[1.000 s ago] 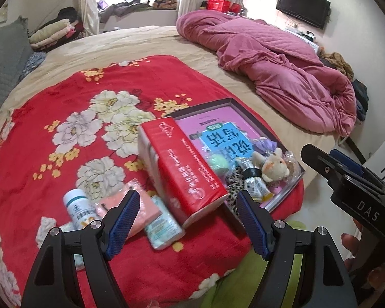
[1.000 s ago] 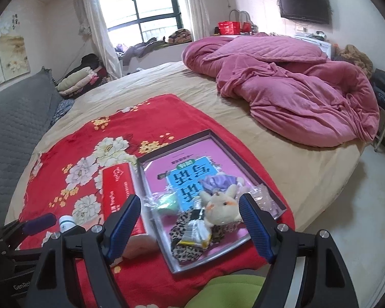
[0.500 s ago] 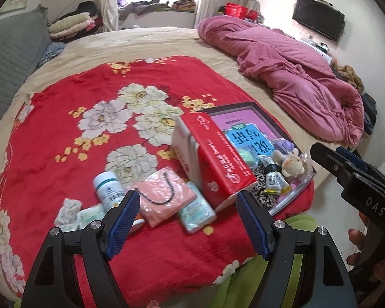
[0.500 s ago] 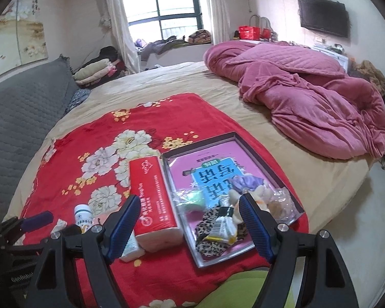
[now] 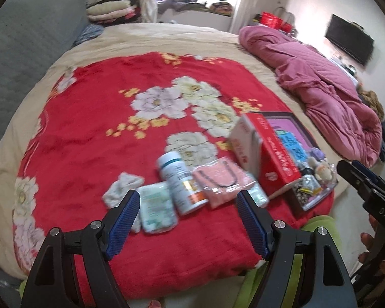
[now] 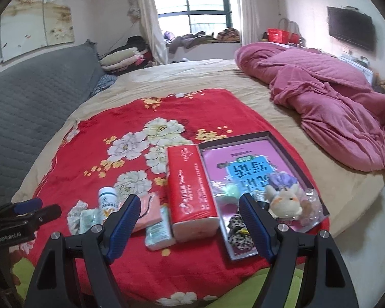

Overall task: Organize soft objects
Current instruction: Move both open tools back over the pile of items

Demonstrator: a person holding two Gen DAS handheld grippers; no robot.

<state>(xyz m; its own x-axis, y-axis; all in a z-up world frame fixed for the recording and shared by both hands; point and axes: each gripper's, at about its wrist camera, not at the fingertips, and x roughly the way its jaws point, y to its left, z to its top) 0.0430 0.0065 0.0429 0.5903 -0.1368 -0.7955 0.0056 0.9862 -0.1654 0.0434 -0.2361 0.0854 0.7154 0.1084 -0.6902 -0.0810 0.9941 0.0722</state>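
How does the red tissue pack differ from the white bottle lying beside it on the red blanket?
The red tissue pack is a long block with flat faces; the white bottle is a round cylinder with a cap. The pack is clearly larger than the bottle. The pack lies against the tray, while the bottle lies among small packets, away from the tray. Both rest on the red flowered blanket.

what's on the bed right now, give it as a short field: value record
surface: red floral blanket on a beige bed
tray: holds a plush toy, purple scrunchie and leopard-print item
left of tray: red tissue pack
loose items: white bottle, pink pouch, white cloth, small wipe packs
left gripper: open, empty
right gripper: open, empty
background: pink quilt
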